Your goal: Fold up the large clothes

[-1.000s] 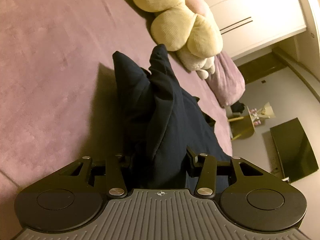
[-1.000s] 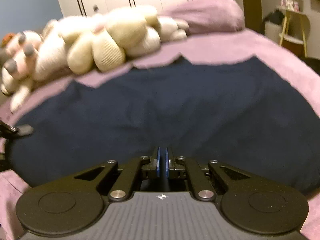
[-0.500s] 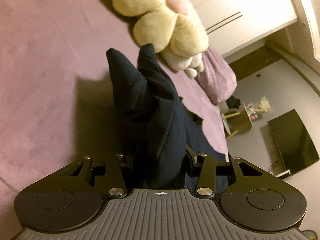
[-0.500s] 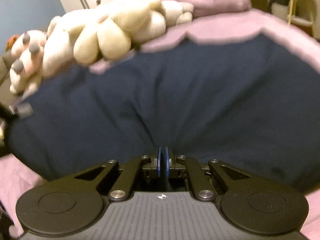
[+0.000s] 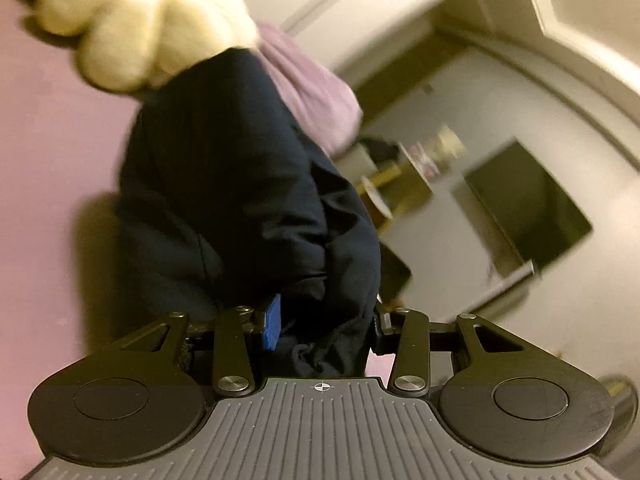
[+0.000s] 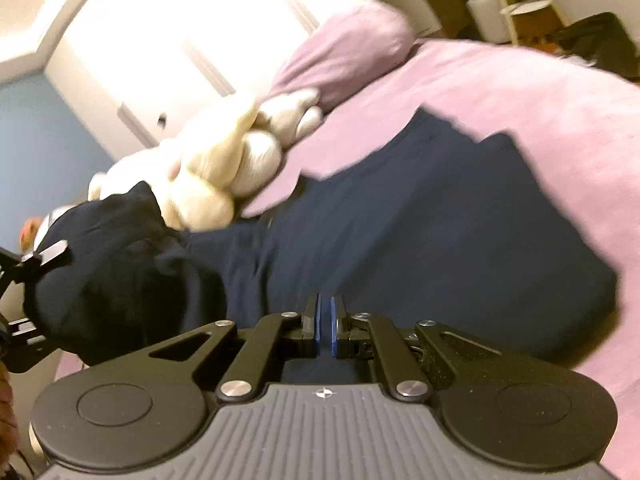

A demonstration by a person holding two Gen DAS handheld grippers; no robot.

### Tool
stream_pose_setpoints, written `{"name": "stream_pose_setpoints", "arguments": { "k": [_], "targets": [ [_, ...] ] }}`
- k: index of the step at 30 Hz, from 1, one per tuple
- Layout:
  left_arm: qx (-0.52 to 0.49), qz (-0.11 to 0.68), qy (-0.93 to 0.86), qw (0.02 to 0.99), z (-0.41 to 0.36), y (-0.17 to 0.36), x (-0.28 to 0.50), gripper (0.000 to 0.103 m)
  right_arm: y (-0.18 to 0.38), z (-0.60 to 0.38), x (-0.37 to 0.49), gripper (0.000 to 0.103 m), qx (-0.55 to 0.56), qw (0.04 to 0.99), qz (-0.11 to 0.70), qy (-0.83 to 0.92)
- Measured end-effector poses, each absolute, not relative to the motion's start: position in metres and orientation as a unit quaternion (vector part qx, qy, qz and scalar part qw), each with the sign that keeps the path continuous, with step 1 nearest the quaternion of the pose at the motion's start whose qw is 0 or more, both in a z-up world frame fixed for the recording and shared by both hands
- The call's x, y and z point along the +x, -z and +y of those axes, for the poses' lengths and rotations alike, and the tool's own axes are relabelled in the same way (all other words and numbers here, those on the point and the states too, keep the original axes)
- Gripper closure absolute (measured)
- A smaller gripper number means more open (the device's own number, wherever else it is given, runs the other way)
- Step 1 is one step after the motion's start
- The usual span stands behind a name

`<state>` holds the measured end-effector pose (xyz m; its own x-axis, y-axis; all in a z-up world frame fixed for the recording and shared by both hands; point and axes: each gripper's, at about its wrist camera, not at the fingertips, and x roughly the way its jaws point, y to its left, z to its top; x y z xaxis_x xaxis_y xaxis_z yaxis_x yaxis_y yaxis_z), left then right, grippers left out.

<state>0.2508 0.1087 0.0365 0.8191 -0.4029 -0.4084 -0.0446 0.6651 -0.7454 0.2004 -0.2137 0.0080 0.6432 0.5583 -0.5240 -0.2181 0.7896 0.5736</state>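
A large navy garment point(image 6: 420, 248) lies spread over the purple bed cover point(image 6: 520, 100). Its left part is gathered into a thick bunch point(image 5: 224, 184) and lifted off the bed. My left gripper point(image 5: 324, 326) grips that bunch; its jaws are closing, and cloth fills the gap between them. In the right wrist view this bunch point(image 6: 120, 264) hangs at the left edge. My right gripper point(image 6: 325, 328) is shut on the garment's near edge, with a thin layer of cloth between the blue pads point(image 6: 318, 326).
A cream plush toy point(image 6: 224, 168) lies at the head of the bed, just behind the lifted bunch, beside a purple pillow point(image 6: 344, 52). White wardrobe doors point(image 6: 180, 40) stand behind. Past the bed's far side are a small yellow table point(image 5: 400, 188) and a dark screen point(image 5: 528, 204).
My left gripper has risen with the bunched cloth and closed in on the plush toy. Both views have rolled. The right gripper has shifted sideways, still clamped on the garment's edge.
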Motion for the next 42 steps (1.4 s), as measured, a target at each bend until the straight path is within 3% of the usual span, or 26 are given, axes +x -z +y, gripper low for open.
{"name": "stream_pose_setpoints", "arguments": {
  "k": [4,9,10,12,15,21,25,28,37,39,40,41,42],
  "targets": [
    [-0.345,0.325,0.135,0.87,0.043,-0.012,0.294,0.058,-0.009,-0.244,0.2,0.098,0.252,0.882,0.346,-0.194],
    [-0.294,0.355,0.15,0.875,-0.011,0.038,0.312,0.036,0.002,-0.269,0.199,0.098,0.266,0.884,0.348,-0.166],
    [-0.284,0.342,0.15,0.883,-0.013,0.039,0.306,0.033,0.003,-0.272,0.199,0.098,0.267,0.883,0.35,-0.161],
    [-0.276,0.323,0.157,0.892,-0.012,0.034,0.296,0.016,0.004,-0.279,0.198,0.096,0.273,0.882,0.351,-0.154],
    [-0.3,0.315,0.155,0.887,-0.003,0.024,0.279,0.007,-0.007,-0.288,0.203,0.095,0.276,0.887,0.333,-0.164],
    [-0.309,0.321,0.165,0.88,0.007,0.011,0.247,0.005,-0.027,-0.268,0.239,0.093,0.289,0.87,0.321,-0.239],
    [-0.317,0.333,0.161,0.873,0.015,0.008,0.243,0.005,-0.008,-0.244,0.26,0.093,0.276,0.843,0.378,-0.266],
    [-0.325,0.326,0.131,0.878,0.036,0.003,0.229,0.005,0.021,-0.234,0.269,0.1,0.214,0.852,0.425,-0.218],
    [-0.37,0.294,-0.035,0.88,0.121,0.014,0.249,0.005,0.035,-0.244,0.261,0.101,0.215,0.855,0.418,-0.22],
    [-0.39,0.298,-0.046,0.87,0.13,0.022,0.259,0.005,0.021,-0.252,0.261,0.092,0.243,0.851,0.407,-0.225],
    [-0.399,0.299,-0.048,0.865,0.132,0.026,0.263,0.005,0.012,-0.258,0.262,0.077,0.26,0.852,0.393,-0.229],
    [-0.407,0.303,-0.05,0.86,0.134,0.03,0.267,0.005,0.006,-0.261,0.264,0.055,0.273,0.852,0.383,-0.229],
    [-0.413,0.306,-0.051,0.856,0.137,0.034,0.272,0.005,0.002,-0.266,0.27,0.047,0.288,0.849,0.378,-0.231]
  ]
}}
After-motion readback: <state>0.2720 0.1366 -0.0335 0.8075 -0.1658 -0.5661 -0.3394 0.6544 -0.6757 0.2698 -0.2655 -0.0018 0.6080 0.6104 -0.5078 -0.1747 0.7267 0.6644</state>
